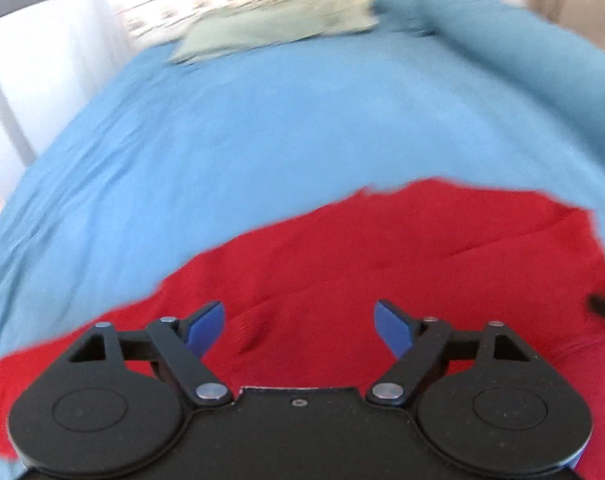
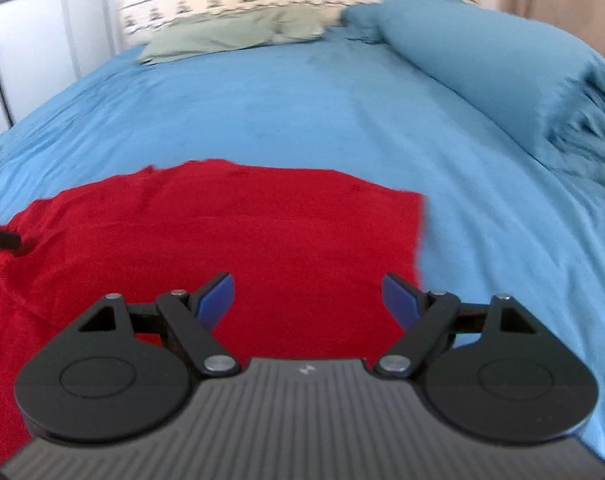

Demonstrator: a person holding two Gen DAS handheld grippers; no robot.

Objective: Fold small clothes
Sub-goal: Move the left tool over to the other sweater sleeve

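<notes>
Red garment (image 2: 230,240): spread flat on the blue bedsheet (image 2: 286,120), near the bed's front edge
Left gripper (image 1: 300,326): blue-padded fingers spread wide, holding nothing, above the red cloth
Right gripper (image 2: 308,300): fingers likewise apart and empty, over the garment's right part, near its right edge
Green pillow (image 2: 222,34): at the far headboard
Rolled teal blanket (image 2: 494,64): along the bed's right side

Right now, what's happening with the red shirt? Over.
Left tool open, empty. Right tool open, empty. Red garment lying spread on blue bedsheet, ungripped. Nothing in the way.
</notes>
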